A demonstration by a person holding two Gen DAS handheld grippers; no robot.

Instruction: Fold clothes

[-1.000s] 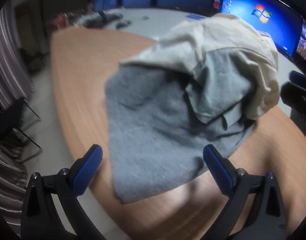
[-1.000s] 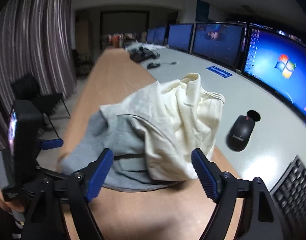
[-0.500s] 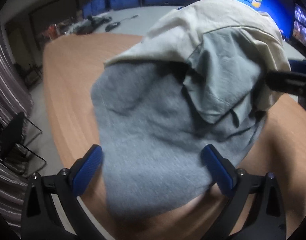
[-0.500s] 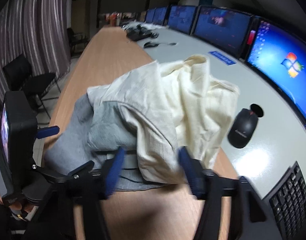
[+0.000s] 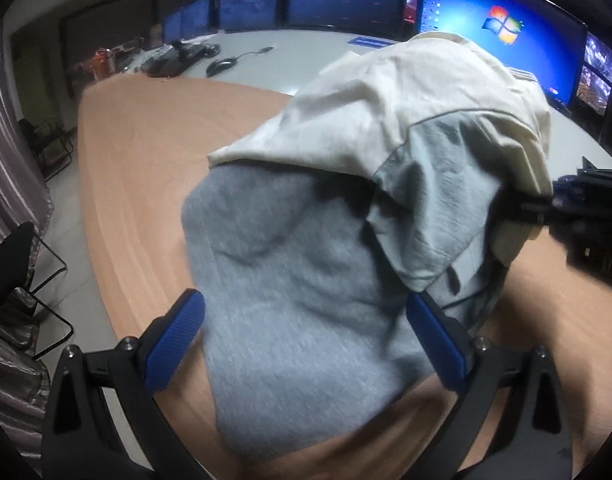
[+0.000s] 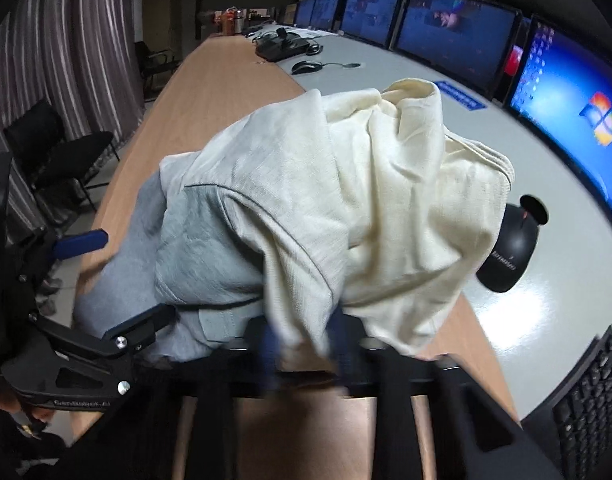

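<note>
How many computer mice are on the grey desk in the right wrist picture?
2. One black mouse lies close by, just right of the cream cloth. A second mouse lies farther back, near the monitors. The clothes may hide others.

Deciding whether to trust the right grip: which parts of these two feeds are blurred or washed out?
Right wrist view: right gripper fingertips smear with motion blur at the cream garment hem; glare patch on the grey desk beside the mouse. Left wrist view: left gripper pads sharp, grey garment softly blurred, monitor overexposed.

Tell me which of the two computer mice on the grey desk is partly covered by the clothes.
The black mouse close to the cream garment: the cloth's edge overlaps it. The far mouse, by the distant keyboard, lies bare.
</note>
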